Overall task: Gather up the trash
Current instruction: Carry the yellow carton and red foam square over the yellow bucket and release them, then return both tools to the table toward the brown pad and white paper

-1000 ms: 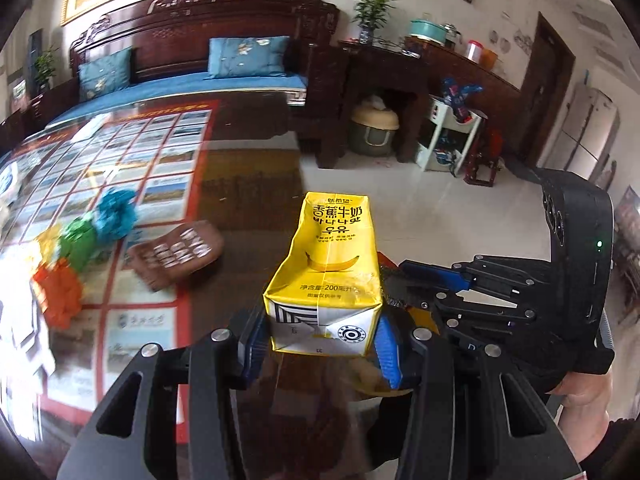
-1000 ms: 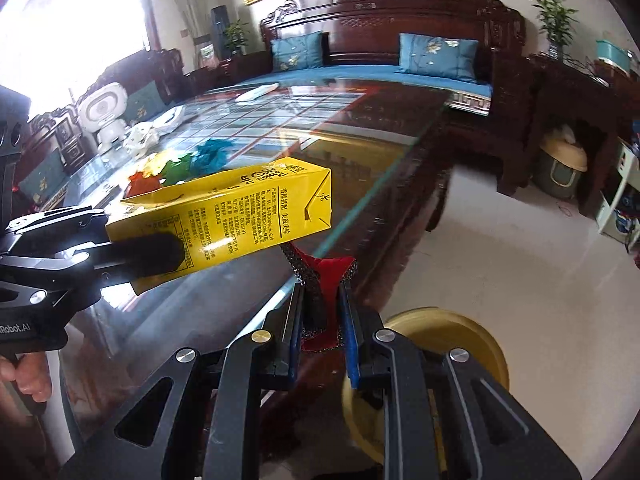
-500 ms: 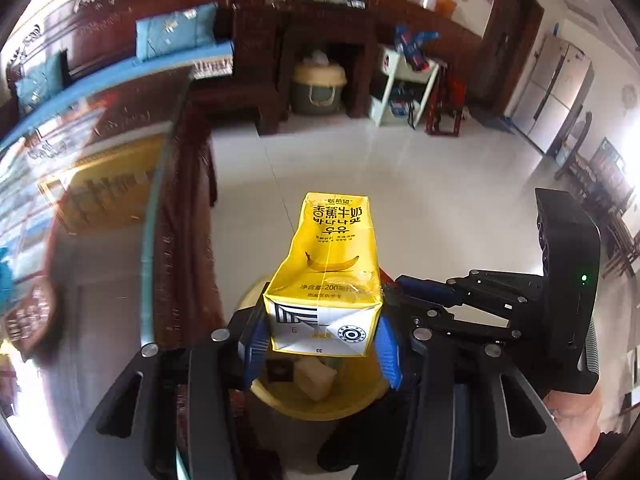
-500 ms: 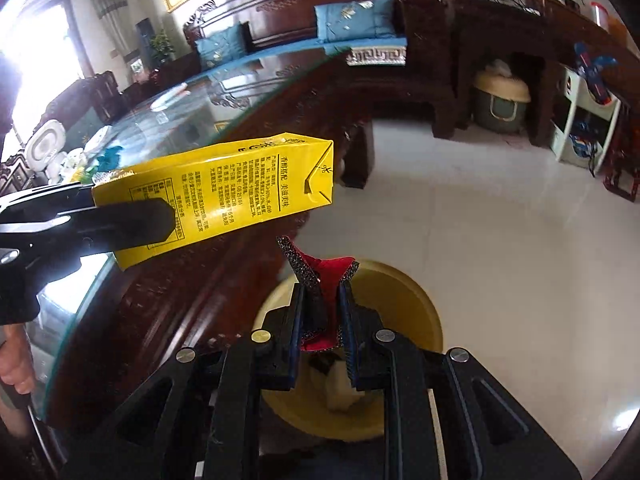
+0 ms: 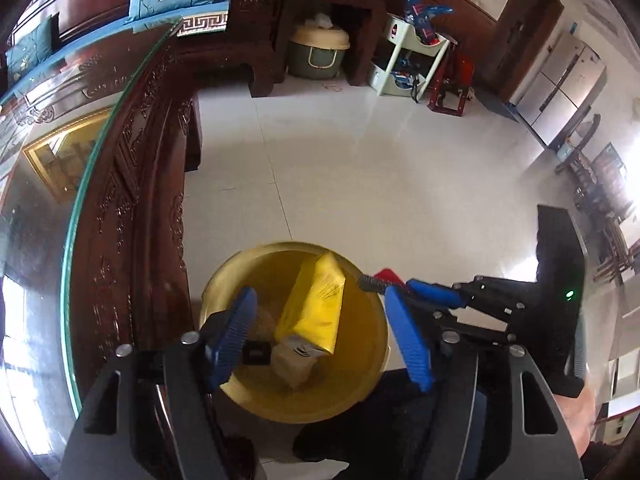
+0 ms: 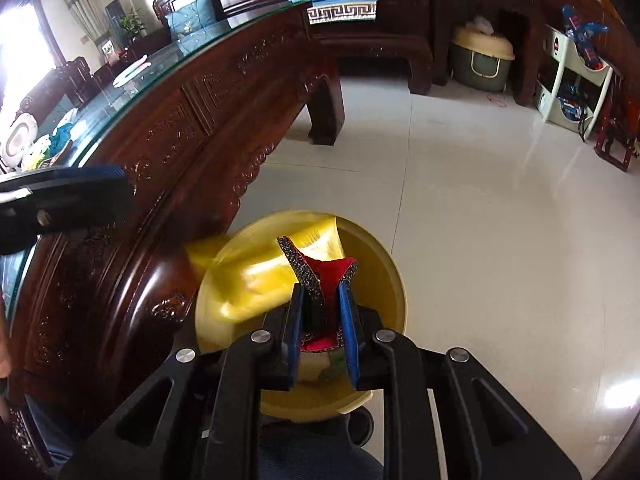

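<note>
A yellow bin (image 5: pixel 362 388) stands on the floor beside the table. The yellow banana milk carton (image 5: pixel 316 308) lies tilted inside it, on other trash; in the right wrist view it is a yellow blur (image 6: pixel 256 276). My left gripper (image 5: pixel 320 336) is open and empty above the bin. My right gripper (image 6: pixel 322 320) is shut on a red wrapper with a glittery black edge (image 6: pixel 324 272), held over the bin (image 6: pixel 394 280). The right gripper also shows in the left wrist view (image 5: pixel 432 294).
The carved dark wood table with a glass top (image 5: pixel 120 184) runs along the left, close to the bin. White tiled floor (image 5: pixel 360 168) spreads to the right. A cabinet, a green basket (image 5: pixel 318 50) and a white shelf cart (image 5: pixel 412 60) stand at the far wall.
My left gripper has opened and the milk carton has dropped into the yellow bin. Both grippers have swung from the table edge to above the bin. The right still holds the red wrapper.
</note>
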### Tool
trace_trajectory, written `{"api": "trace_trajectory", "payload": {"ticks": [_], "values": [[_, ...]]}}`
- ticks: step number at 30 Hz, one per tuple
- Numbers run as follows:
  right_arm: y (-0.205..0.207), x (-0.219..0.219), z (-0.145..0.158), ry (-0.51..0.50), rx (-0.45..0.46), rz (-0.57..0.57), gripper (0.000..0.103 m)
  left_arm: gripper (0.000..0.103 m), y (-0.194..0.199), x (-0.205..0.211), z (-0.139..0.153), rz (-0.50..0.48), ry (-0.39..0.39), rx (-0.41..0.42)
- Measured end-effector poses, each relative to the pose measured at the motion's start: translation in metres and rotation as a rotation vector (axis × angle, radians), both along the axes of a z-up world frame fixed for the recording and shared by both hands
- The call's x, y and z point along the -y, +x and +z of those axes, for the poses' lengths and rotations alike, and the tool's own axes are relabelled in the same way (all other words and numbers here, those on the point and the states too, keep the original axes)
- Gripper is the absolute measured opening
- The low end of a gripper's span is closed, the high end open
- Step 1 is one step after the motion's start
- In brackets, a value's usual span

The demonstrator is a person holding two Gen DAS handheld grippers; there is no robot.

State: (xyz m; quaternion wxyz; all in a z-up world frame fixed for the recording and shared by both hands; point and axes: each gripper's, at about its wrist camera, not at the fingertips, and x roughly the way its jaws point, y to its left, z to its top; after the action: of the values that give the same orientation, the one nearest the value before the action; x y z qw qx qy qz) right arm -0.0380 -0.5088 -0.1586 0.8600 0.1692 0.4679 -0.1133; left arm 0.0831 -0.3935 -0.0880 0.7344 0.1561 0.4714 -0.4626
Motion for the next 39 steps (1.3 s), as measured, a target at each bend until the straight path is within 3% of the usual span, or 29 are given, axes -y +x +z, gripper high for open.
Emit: {"api": "trace_trajectory", "payload": {"ticks": [11,16,27,30,36,39], "values": [[0.026,-0.018,-0.005,-0.005,-0.046,0.090,0.022,0.073,-0.004,-0.032,0.022,0.037,-0.008,0.106],[0.037,-0.036,-0.002,-0.045,-0.073,0.139,0.049,0.074,0.003,-0.051,0.027,0.075,-0.003,0.111],[0.040,-0.063,0.021,-0.091,-0.039,0.169,0.066,0.082,0.017,-0.095,0.041,0.145,-0.052,0.122],[0.044,-0.068,0.021,-0.106,-0.052,0.173,0.089,0.084,0.019,-0.106,0.044,0.155,-0.067,0.125],[0.051,-0.067,0.029,-0.086,-0.016,0.133,0.091,0.085,0.025,-0.128,0.050,0.182,-0.093,0.121],[0.048,-0.074,0.047,-0.097,0.048,0.128,0.091,0.096,0.029,-0.142,0.053,0.225,-0.100,0.133]]}}
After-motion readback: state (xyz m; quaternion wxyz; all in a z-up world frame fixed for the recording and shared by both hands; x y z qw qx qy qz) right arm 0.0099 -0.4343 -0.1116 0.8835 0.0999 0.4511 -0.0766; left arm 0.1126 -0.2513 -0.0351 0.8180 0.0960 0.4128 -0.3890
